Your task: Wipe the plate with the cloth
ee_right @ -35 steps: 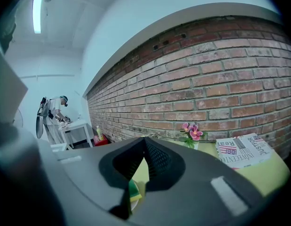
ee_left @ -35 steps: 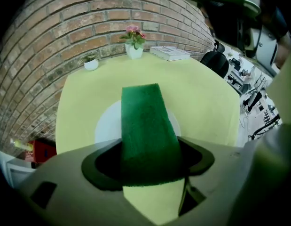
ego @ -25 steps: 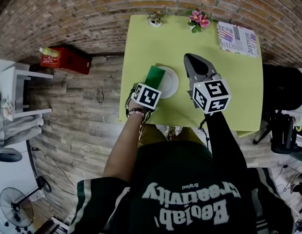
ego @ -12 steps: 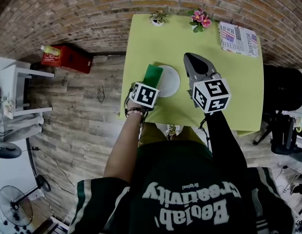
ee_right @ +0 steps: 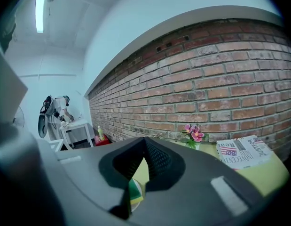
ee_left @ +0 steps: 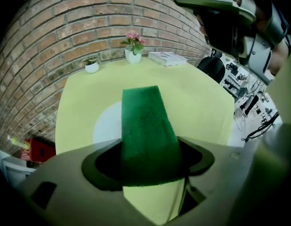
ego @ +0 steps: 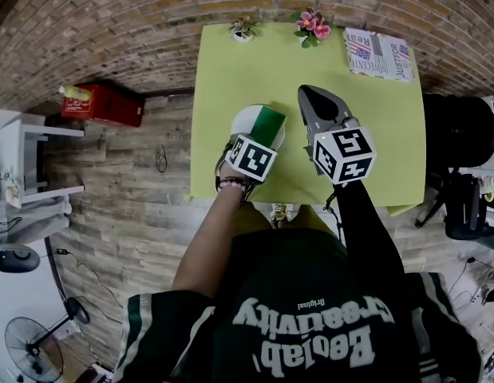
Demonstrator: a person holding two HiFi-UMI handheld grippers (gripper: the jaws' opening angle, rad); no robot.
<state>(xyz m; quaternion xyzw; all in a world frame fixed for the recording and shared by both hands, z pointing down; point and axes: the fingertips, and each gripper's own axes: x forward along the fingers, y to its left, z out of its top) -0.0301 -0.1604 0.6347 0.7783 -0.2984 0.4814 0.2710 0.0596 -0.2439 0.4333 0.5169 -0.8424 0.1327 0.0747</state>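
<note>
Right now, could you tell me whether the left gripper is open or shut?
Shut on the green cloth: the left gripper clamps its near end, and the rest reaches out over the white plate.

Left tongs (ego: 262, 137) clamp the cloth (ego: 270, 123); right tongs (ego: 307, 96) hover closed and empty alongside.

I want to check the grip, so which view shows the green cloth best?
The left gripper view: the green fabric cloth fills the centre, clamped in the left gripper, over the round white plate. The head view shows the cloth small, over the plate. The right gripper view shows only a sliver.
</note>
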